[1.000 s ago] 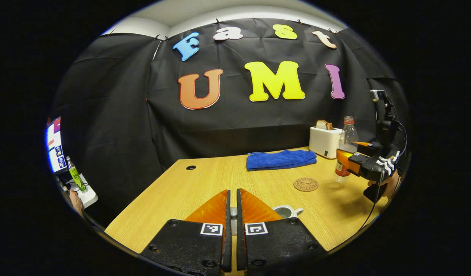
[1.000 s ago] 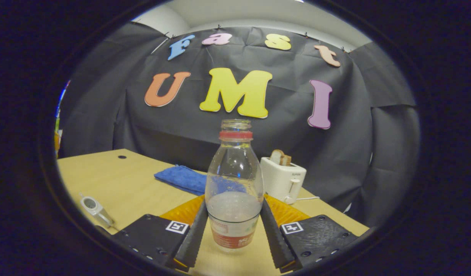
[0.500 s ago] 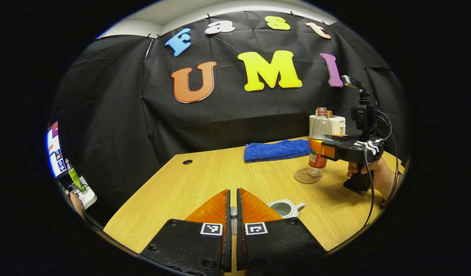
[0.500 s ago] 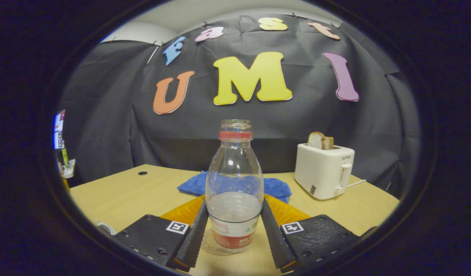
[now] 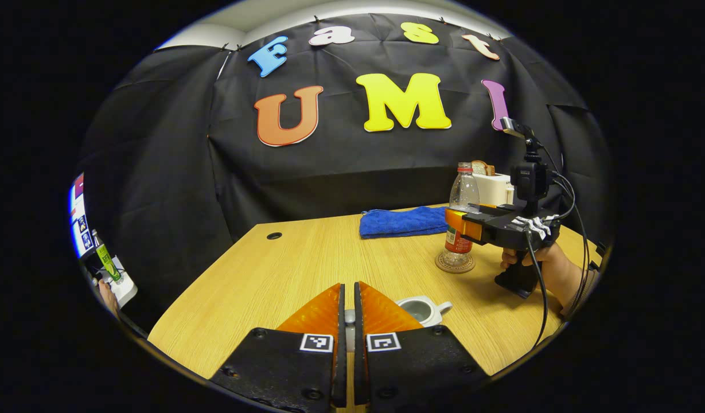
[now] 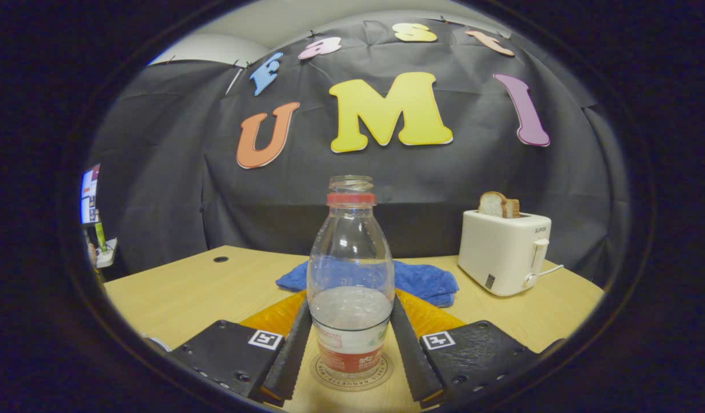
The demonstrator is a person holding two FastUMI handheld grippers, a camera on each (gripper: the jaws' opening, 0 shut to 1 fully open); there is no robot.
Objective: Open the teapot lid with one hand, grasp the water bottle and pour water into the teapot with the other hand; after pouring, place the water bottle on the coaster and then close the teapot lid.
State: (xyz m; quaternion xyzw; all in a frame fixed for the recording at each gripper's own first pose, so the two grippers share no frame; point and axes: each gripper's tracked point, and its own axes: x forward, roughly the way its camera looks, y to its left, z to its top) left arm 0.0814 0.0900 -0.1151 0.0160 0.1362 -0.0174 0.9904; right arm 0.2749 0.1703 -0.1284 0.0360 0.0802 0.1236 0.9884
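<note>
Wooden worktop (image 6: 203, 292): right gripper (image 6: 350, 350) jaws clasp water bottle (image 6: 350, 287) upright, centred on coaster (image 6: 352, 376); release gently. Left gripper (image 5: 346, 327) jaws pinch the lid (image 5: 349, 316).

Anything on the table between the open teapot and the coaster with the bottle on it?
No. In the left gripper view, only bare table lies between the teapot and the coaster under the water bottle.

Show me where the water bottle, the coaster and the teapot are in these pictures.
water bottle (image 6: 350, 269), right gripper view, on its clear body.
coaster (image 5: 455, 267), left gripper view, on its front rim.
teapot (image 5: 424, 310), left gripper view, on its open top.
</note>
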